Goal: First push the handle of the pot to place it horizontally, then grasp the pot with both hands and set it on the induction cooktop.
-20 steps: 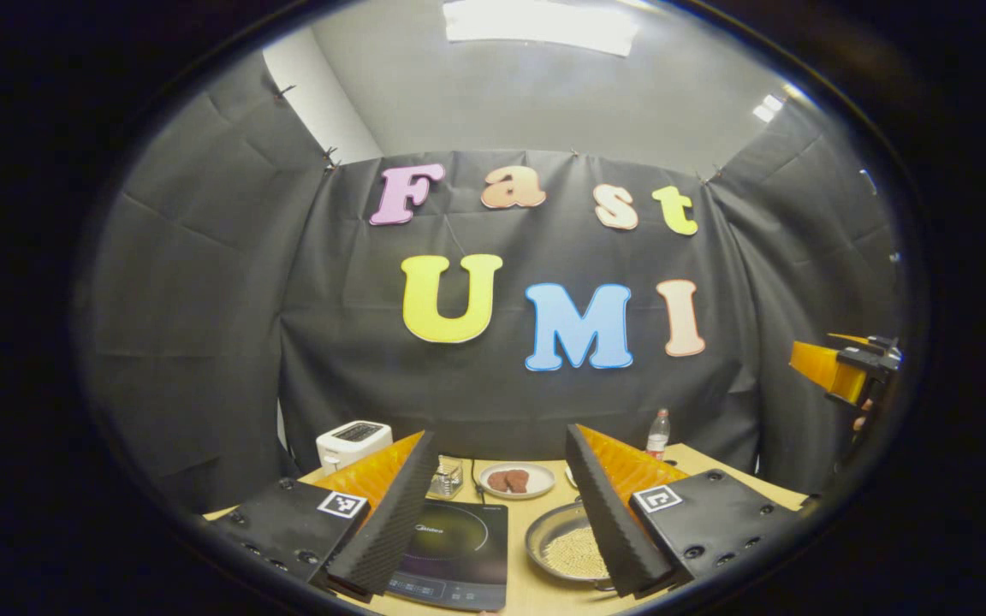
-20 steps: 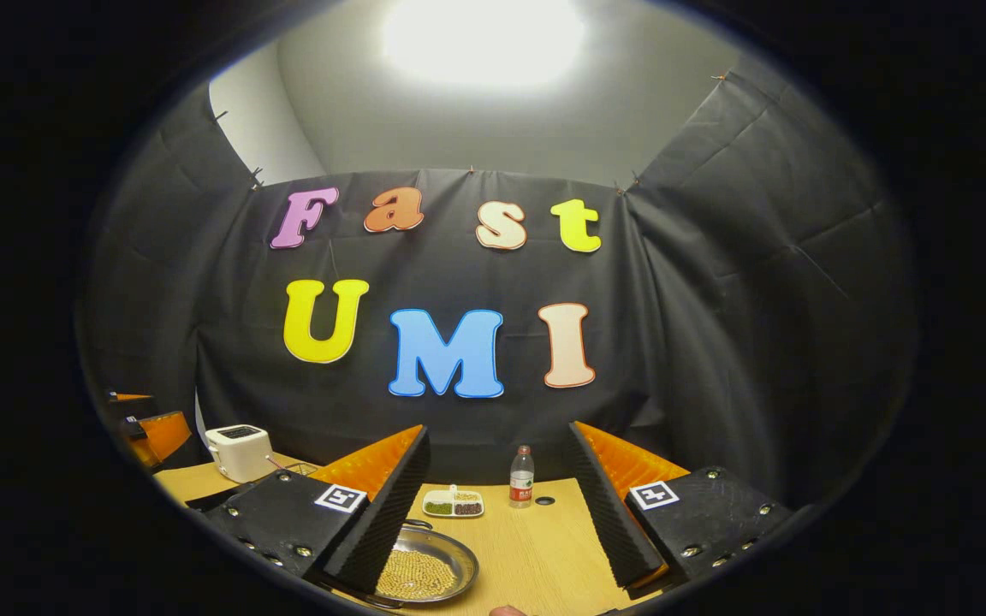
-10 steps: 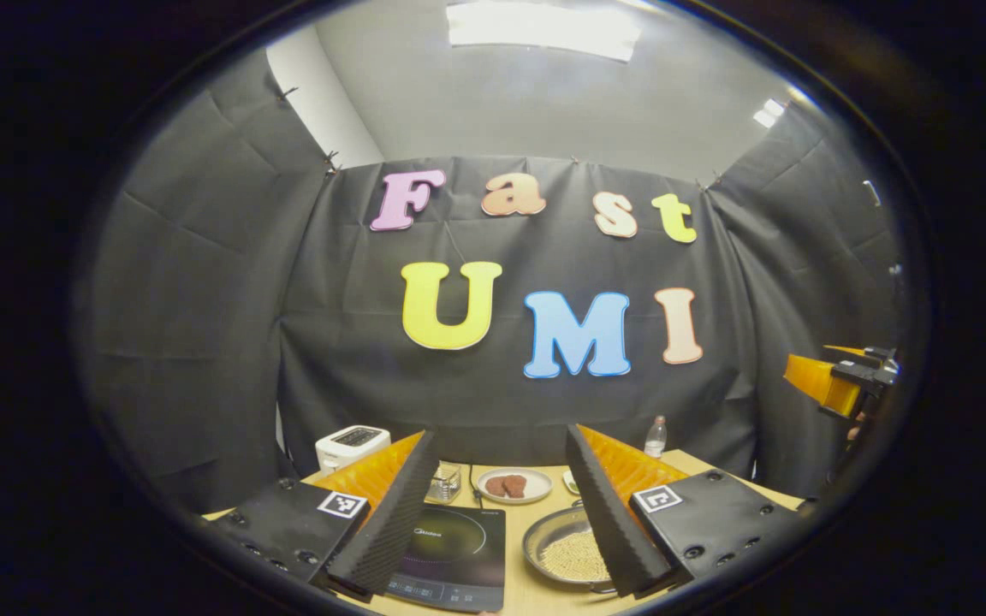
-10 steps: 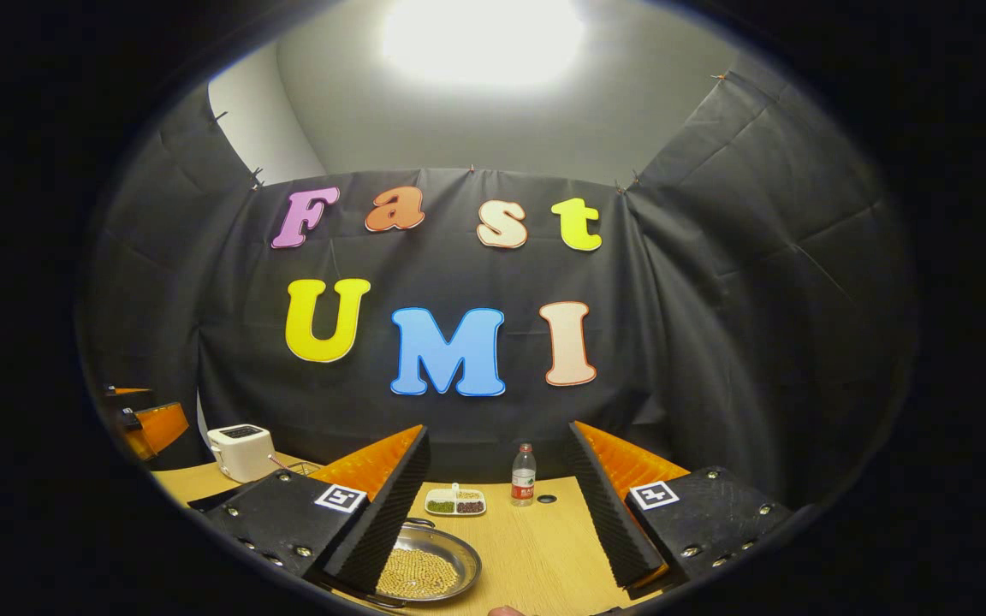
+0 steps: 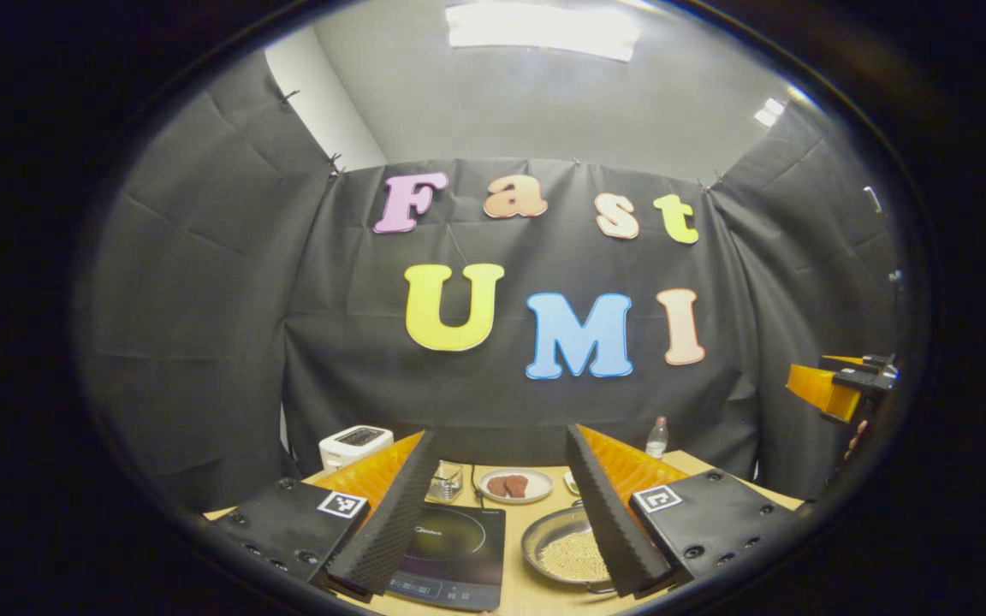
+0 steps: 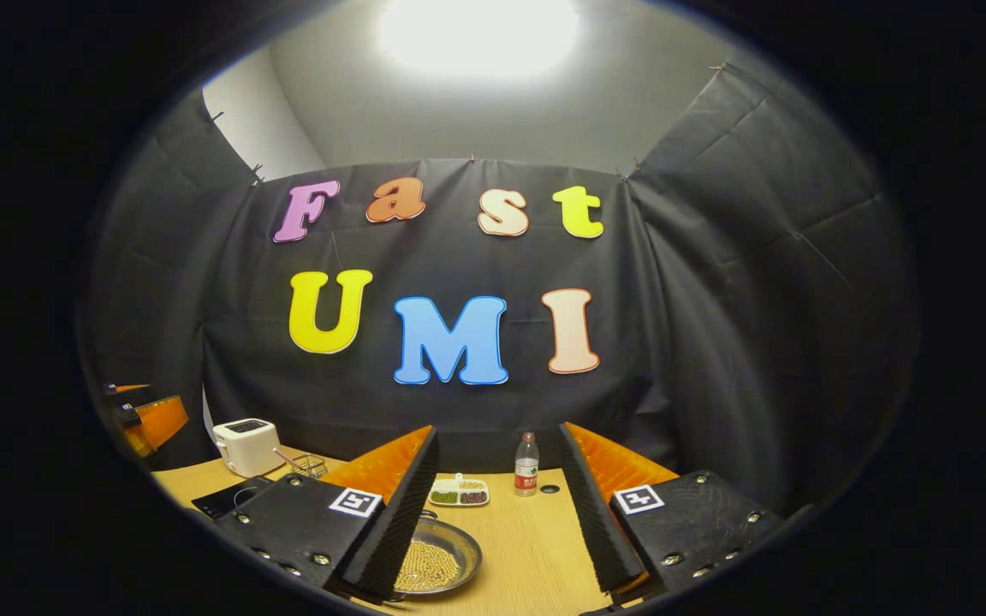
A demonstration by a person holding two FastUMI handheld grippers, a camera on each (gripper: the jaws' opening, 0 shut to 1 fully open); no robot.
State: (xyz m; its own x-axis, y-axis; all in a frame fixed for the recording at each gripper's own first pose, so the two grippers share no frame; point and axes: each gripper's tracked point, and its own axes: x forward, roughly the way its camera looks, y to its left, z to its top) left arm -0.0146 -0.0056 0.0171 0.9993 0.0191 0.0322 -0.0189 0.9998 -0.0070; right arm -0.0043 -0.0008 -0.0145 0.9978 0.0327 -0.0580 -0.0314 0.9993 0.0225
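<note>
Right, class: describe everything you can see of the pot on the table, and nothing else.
The pot is a shallow, round pan of grey, shiny metal, sitting flat on the wooden table. It holds a layer of small pale yellow beans. A thin loop handle shows at its far rim in the right gripper view. It sits just right of the black cooktop, not on it. Each camera's own claw finger hides part of it; whether anything touches it cannot be told.

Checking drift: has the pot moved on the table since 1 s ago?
No. The pot sits the same way beside the induction cooktop and near the plate; only the cameras shifted.
</note>
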